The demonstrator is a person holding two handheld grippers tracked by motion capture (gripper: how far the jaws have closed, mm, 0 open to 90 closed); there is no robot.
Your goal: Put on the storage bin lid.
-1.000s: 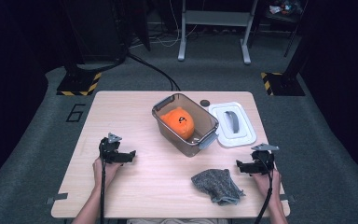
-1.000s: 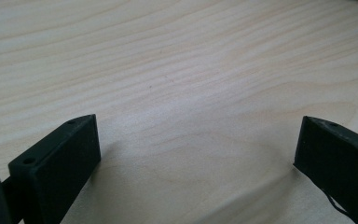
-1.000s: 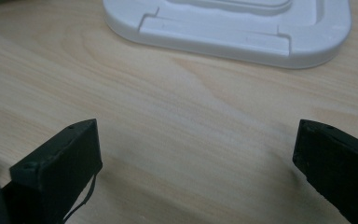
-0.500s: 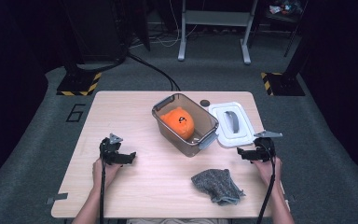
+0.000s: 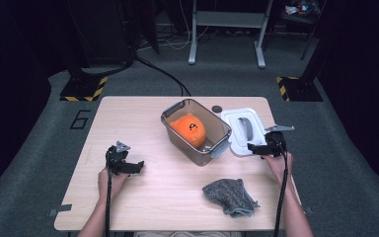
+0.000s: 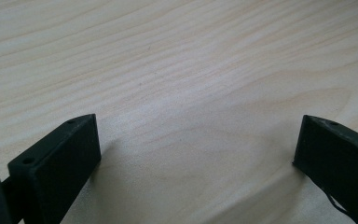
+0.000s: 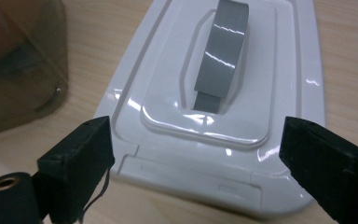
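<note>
A dark room with grey carpet surrounds a pale wooden surface (image 5: 143,197); behind it stand a metal stand's legs, black cables, and two blocks with yellow-black stripes on the floor. A "6" is marked on the carpet at the surface's left.

Near the middle of the surface sits a clear bin (image 5: 196,130) with grey latches, holding an orange toy (image 5: 189,130). Just to its right lies the white lid (image 5: 242,129), flat, its grey handle (image 5: 245,128) facing up. A small dark disc (image 5: 217,108) lies by the far edge, between bin and lid. A crumpled grey cloth (image 5: 229,196) lies toward the near edge, well apart from the bin.

The right claw (image 5: 256,147) hovers at the lid's near edge, pointing toward the lid and bin. In the right gripper view its jaws stand wide on either side of the lid's (image 7: 223,107) near end, with the lid between them but not pressed; the jaws have just been closing a little. The handle (image 7: 221,51) runs away from the camera, and the bin's (image 7: 23,70) corner shows at the left.

The left claw (image 5: 137,167) rests low over bare wood at the left, well apart from everything. In the left gripper view its jaws are spread wide with nothing but the surface (image 6: 177,84) between them.
</note>
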